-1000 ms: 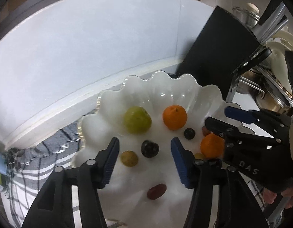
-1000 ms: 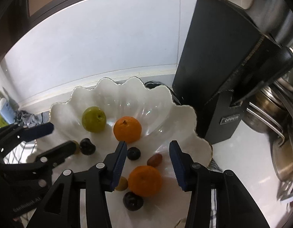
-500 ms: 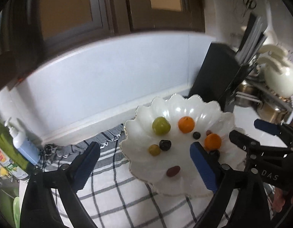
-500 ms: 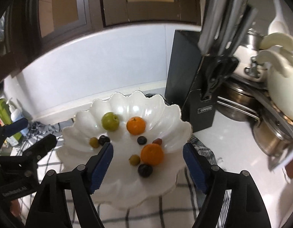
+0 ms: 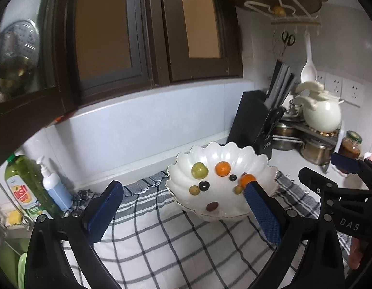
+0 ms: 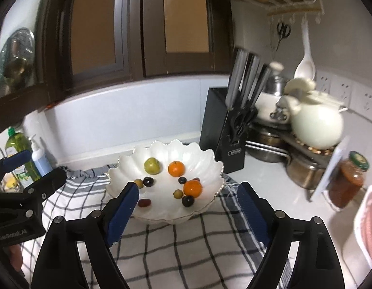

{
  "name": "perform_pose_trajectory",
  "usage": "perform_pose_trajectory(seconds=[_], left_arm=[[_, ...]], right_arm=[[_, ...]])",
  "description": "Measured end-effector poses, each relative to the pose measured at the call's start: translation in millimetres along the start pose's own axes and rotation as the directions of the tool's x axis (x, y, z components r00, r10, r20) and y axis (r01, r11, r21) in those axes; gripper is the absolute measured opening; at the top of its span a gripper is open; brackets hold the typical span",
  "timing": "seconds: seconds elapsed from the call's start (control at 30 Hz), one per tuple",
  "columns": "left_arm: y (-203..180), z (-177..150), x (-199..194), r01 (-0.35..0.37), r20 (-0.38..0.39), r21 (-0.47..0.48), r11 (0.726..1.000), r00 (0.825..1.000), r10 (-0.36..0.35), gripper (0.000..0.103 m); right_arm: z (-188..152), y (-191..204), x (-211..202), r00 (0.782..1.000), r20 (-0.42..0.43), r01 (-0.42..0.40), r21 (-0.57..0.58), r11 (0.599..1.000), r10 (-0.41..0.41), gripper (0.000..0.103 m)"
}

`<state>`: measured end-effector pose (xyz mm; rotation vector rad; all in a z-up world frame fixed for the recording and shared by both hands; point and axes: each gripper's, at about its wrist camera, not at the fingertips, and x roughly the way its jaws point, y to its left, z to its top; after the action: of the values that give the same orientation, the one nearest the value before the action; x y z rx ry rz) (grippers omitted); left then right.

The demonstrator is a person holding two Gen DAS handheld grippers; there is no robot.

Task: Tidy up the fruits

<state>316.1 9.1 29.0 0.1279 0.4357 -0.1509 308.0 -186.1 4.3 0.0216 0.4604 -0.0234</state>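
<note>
1. Both grippers now stand back from the scalloped white bowl, where a second ago their fingers hung right over the fruit; the wider view now takes in the checked cloth under the bowl and the knife block behind it.
2. Left gripper: its jaws are opening and have spread from about half apart to their widest. Nothing lies between the blue pads; the bowl only appears behind them.
3. Right gripper: its jaws are opening too, from a narrow gap to a broad one, and they hold nothing.
4. The fruit all sits in the bowl, none on the cloth:
   - a green fruit and an orange toward the back;
   - a second orange at the right, with a small dark berry behind it and a dark plum in front;
   - two small yellow-green fruits, another dark plum and a reddish date-like fruit toward the front and left.
5. The layout in the bowl matches that of a second ago: no piece has shifted.
6. Reading: empty, widening jaws drawn away from a filled bowl suggest the last pieces have been released and the sorting is at or near its end. No loose fruit shows elsewhere on the counter.
</note>
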Motion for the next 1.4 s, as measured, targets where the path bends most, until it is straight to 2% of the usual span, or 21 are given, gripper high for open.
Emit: perform_pose_trajectory(seconds=[0.33, 0.83, 1.1, 1.4], left_arm=[[-5.2, -16.7, -79.3, -0.021, 0.089, -0.044, 0.999, 0.996, 0.025, 0.103], [-36.8, -56.7, -177.7, -0.024, 0.116, -0.049, 0.999, 0.993, 0.029, 0.103], [-49.1, -71.1, -214.5, -0.017, 0.132, -0.034, 0.999, 0.991, 0.022, 0.103], [-57.0, -81.6, -237.0, 0.002, 0.124, -0.026, 1.000, 0.992, 0.001, 0.103]], right_arm=[[-17.3, -1.8, -78.9, 0.997, 0.076, -0.007, -0.003, 1.000, 0.007, 0.085], [-62.6, -15.1, -179.8, 0.995, 0.098, -0.009, -0.033, 0.999, 0.012, 0.085], [-79.1, -20.2, -216.4, 0.994, 0.106, -0.018, -0.033, 0.999, 0.021, 0.085], [-93.9, -21.3, -244.1, 0.994, 0.102, -0.032, -0.040, 0.999, 0.036, 0.085]])
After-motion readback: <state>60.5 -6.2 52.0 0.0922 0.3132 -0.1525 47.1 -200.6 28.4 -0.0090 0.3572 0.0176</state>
